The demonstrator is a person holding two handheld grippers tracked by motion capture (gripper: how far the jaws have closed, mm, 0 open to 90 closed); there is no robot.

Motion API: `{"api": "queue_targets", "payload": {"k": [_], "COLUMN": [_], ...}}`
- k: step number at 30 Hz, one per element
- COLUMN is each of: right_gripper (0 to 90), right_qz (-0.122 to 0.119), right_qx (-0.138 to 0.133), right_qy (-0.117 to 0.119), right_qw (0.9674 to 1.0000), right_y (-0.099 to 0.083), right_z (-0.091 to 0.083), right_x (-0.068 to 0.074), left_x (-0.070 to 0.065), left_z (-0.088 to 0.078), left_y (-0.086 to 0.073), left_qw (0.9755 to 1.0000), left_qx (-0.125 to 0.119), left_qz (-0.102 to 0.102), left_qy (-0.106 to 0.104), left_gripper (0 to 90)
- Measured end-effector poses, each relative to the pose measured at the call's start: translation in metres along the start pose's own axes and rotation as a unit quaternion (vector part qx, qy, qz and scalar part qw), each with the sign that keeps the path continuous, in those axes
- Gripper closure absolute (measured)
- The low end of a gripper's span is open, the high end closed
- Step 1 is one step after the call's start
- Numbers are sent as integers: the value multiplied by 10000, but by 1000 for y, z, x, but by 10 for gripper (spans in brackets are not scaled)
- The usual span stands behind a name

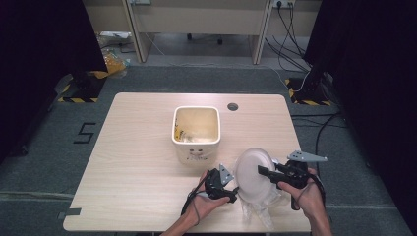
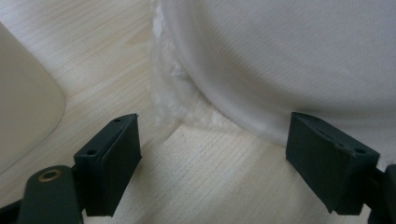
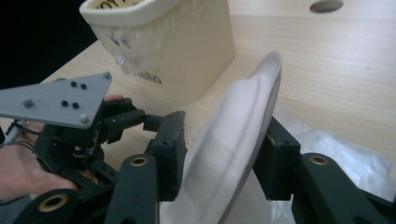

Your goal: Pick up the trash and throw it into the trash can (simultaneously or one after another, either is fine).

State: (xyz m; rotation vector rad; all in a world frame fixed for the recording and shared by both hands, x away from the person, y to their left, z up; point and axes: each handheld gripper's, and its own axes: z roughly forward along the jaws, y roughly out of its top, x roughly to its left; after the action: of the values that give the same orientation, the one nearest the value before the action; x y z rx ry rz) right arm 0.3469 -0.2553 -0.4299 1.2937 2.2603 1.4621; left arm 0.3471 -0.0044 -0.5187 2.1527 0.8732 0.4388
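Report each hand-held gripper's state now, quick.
Left hand-held gripper: open, nothing between its jaws, the white plate just ahead.
Right hand-held gripper: closed on the white plate's rim, holding it on edge.

Beyond the grippers, a grey carpeted floor [image 1: 44,162] is seen around the wooden table [image 1: 137,172]; black curtains [image 1: 44,39] hang at both sides, desks [image 1: 196,19] stand farthest
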Motion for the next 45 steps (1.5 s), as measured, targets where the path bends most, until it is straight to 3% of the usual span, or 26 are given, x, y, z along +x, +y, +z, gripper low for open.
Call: {"api": "queue_targets", "payload": {"k": [5, 10, 14, 20, 23, 26, 30, 33, 35, 45], "right_gripper": [674, 770, 829, 834, 834, 834, 833, 833, 833, 833], "right_qz": [191, 577, 713, 683, 643, 722, 805, 842, 845, 805], "right_qx": [132, -173, -371, -612, -776, -907, -1005, -1069, -1101, -1233], "right_qy": [201, 842, 1223, 1619, 1670, 1767, 1786, 1822, 1864, 2013], "right_qw": [9995, 9946, 9892, 9825, 9808, 9774, 9755, 9738, 9726, 9684], "right_y": [-7, -9, -8, 0, 7, 14, 21, 29, 34, 65], "right_z": [11, 11, 10, 6, 0, -2, -3, -4, -4, -4], "right_x": [-5, -11, -9, 6, 11, 11, 6, 3, 2, 3], "left_x": [-1, 3, 17, 50, 66, 76, 88, 96, 99, 116], "left_z": [0, -10, -35, -76, -91, -101, -114, -124, -130, -135], "left_y": [0, -7, -22, -60, -77, -89, -99, -105, -107, -117], "left_qw": [10000, 9995, 9994, 9988, 9979, 9975, 9964, 9944, 9946, 9922], "left_qx": [0, -191, -241, -269, -229, -174, -160, -239, -176, -38], "left_qz": [28, -1, -27, -402, -587, -633, -695, -911, -873, -946], "left_qy": [-32, -249, -254, -26, 121, 280, 456, 472, 527, 806], "left_gripper": [177, 198, 196, 193, 193, 193, 193, 193, 192, 193]}}
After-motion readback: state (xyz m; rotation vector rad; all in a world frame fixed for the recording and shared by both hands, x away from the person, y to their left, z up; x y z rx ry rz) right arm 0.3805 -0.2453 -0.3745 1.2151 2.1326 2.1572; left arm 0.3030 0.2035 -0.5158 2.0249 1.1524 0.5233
